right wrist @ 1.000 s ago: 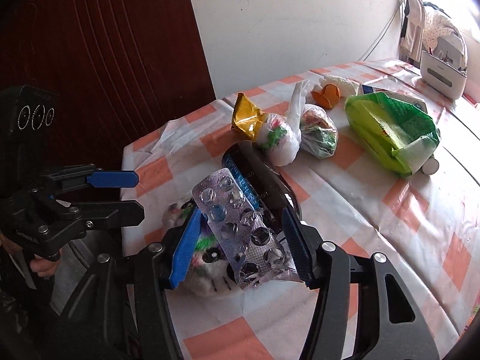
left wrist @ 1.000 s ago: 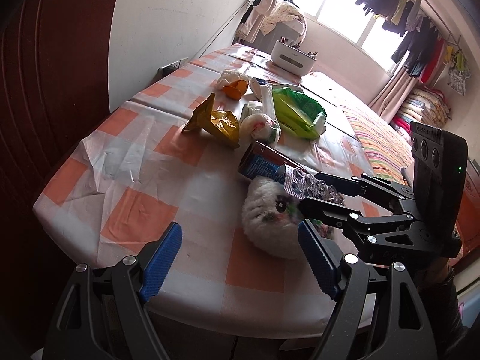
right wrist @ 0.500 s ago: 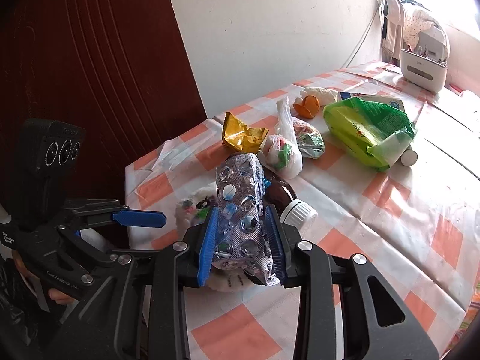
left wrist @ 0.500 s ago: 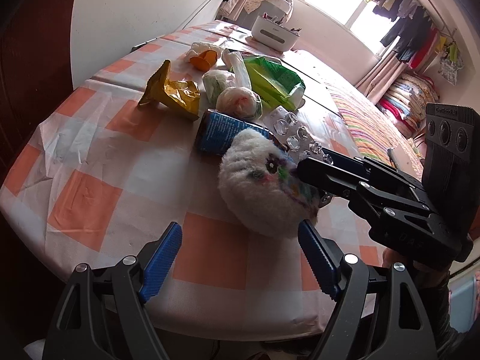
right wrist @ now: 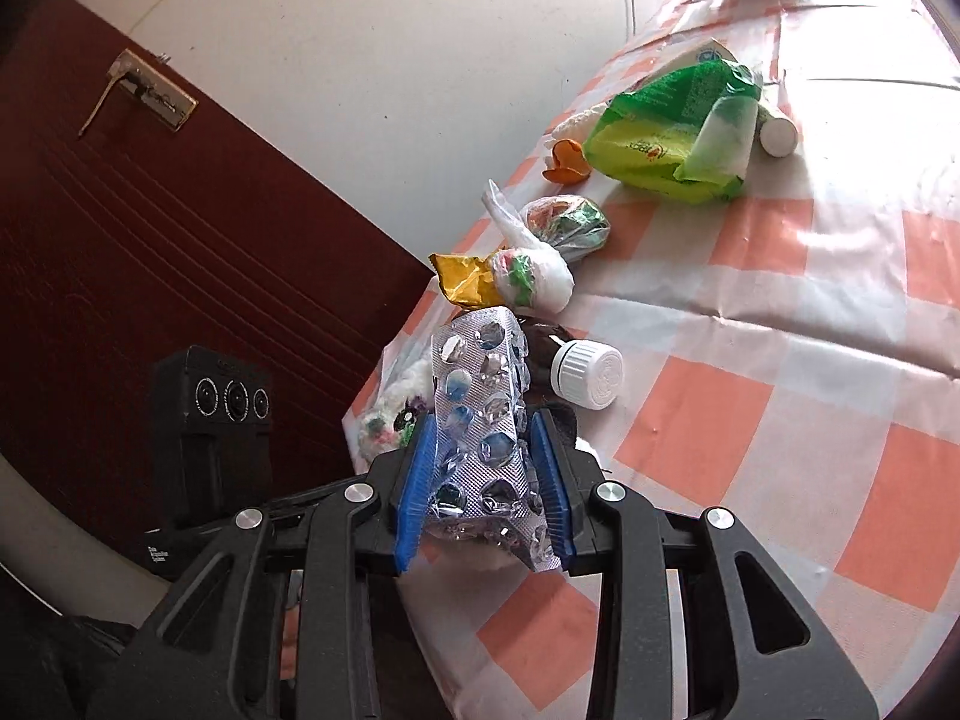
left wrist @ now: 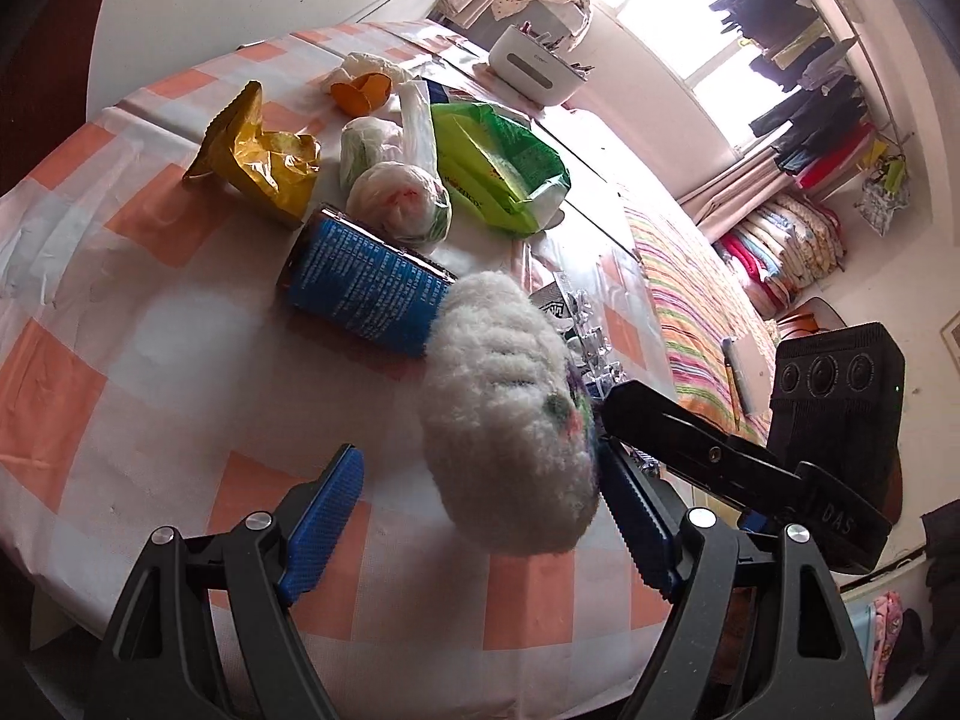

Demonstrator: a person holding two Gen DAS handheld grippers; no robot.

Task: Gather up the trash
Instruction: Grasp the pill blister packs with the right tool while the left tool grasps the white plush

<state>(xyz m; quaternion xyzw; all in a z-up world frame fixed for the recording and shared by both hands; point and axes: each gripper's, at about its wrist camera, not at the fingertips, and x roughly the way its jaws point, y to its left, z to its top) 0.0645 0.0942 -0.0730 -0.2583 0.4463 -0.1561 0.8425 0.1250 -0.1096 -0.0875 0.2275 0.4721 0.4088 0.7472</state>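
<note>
Blue-padded jaws of the right gripper (right wrist: 483,480) are clamped on a crumpled silver blister pack (right wrist: 480,414), which stands up between the pads, lifted above the near edge of the tabletop (right wrist: 780,312). The left gripper (left wrist: 480,516) hangs at that same near edge with its jaws spread wide and holding nothing; a fluffy white plush ball (left wrist: 510,420) lies between them, close against the right pad. Just beyond the plush lies a brown bottle with a blue label (left wrist: 366,294) on its side, its white cap (right wrist: 588,372) pointing right in the right wrist view. Farther on sit two knotted plastic bags of scraps (left wrist: 399,198), with a crumpled yellow wrapper (left wrist: 264,159) to their left and a green packet (left wrist: 498,168) to their right. Beyond those is a piece of orange peel (left wrist: 362,90), and at the far end of the orange-and-white checked cloth stands a white box (left wrist: 534,69).
</note>
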